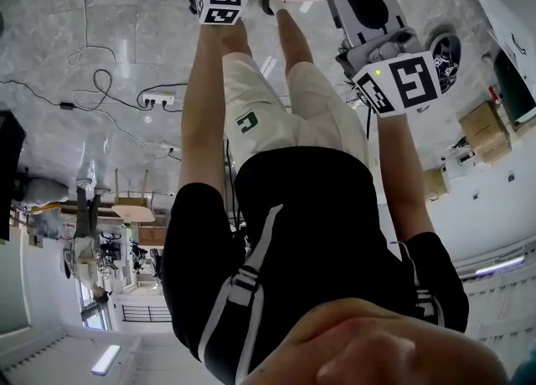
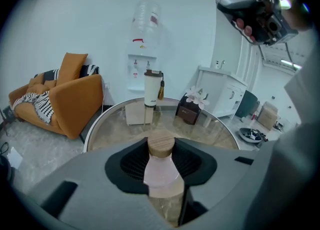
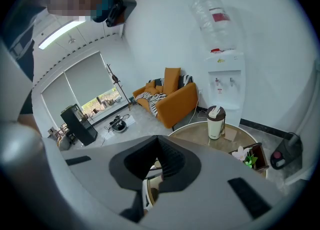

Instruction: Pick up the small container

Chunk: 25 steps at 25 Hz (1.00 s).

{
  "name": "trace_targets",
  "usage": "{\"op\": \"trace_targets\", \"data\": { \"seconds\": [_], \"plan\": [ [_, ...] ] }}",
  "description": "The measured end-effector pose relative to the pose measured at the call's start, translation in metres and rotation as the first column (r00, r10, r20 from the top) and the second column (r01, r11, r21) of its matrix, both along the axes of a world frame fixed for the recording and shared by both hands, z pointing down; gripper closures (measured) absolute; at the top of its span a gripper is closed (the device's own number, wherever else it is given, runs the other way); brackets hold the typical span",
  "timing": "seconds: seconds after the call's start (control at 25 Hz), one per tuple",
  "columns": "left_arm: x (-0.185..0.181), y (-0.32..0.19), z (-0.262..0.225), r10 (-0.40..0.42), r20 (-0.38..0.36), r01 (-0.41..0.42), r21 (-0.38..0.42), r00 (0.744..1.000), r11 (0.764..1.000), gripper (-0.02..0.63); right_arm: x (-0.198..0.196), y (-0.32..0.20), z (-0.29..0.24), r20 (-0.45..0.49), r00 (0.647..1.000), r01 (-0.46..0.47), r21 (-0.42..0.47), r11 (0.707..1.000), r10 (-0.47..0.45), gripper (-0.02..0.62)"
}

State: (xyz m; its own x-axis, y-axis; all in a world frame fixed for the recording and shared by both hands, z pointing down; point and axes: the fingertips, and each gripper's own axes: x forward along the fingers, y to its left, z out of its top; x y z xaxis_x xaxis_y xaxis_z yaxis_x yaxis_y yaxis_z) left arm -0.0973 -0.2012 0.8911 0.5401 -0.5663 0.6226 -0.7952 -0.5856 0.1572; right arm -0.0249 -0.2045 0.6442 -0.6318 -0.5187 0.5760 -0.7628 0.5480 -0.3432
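At the left tongs (image 2: 161, 160), clenched on the small container (image 2: 161, 171): pale pink, wooden-capped, upright, near the front rim of the round glass bench (image 2: 215, 129). Open glass ahead as far as a white tumbler (image 2: 152, 90) and a dark flower box (image 2: 189, 110), both well apart from the grip. Past the rim, orange sofa (image 2: 65, 99) at left. Right tongs (image 3: 156, 161) pressed together on nothing, off to the bench's side. Hard to tell whether the container's base touches the glass. Left tips cut off by the head view's top edge; only an unclear pale sliver under the right pads.
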Motion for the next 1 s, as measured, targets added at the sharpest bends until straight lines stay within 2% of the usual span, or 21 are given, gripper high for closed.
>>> {"op": "trace_targets", "data": {
  "seconds": [0.2, 0.52, 0.76, 0.88, 1.0],
  "plan": [
    [0.009, 0.001, -0.062, 0.0, -0.04, 0.001, 0.03, 0.999, 1.0, 0.465, 0.007, -0.004, -0.038, 0.005, 1.0, -0.011, 0.047, 0.999, 0.011, 0.594],
    [0.021, 0.003, -0.186, 0.055, -0.061, -0.047, 0.116, 0.997, 0.992, 0.465, 0.023, -0.013, -0.113, 0.042, 0.998, -0.053, 0.153, 0.987, 0.047, 0.594],
    [0.026, 0.02, -0.278, 0.013, -0.091, -0.005, 0.093, 0.996, 0.996, 0.465, 0.04, -0.001, -0.16, 0.071, 0.995, -0.083, 0.188, 0.979, 0.071, 0.594],
    [0.021, 0.015, -0.326, -0.017, -0.106, 0.03, 0.119, 0.994, 0.992, 0.465, 0.044, -0.005, -0.183, 0.124, 0.989, -0.107, 0.21, 0.972, 0.083, 0.594],
    [0.024, 0.016, -0.372, -0.02, -0.106, 0.037, 0.156, 0.994, 0.987, 0.465, 0.046, -0.004, -0.207, 0.131, 0.989, -0.094, 0.252, 0.963, 0.062, 0.594]
  ]
}}
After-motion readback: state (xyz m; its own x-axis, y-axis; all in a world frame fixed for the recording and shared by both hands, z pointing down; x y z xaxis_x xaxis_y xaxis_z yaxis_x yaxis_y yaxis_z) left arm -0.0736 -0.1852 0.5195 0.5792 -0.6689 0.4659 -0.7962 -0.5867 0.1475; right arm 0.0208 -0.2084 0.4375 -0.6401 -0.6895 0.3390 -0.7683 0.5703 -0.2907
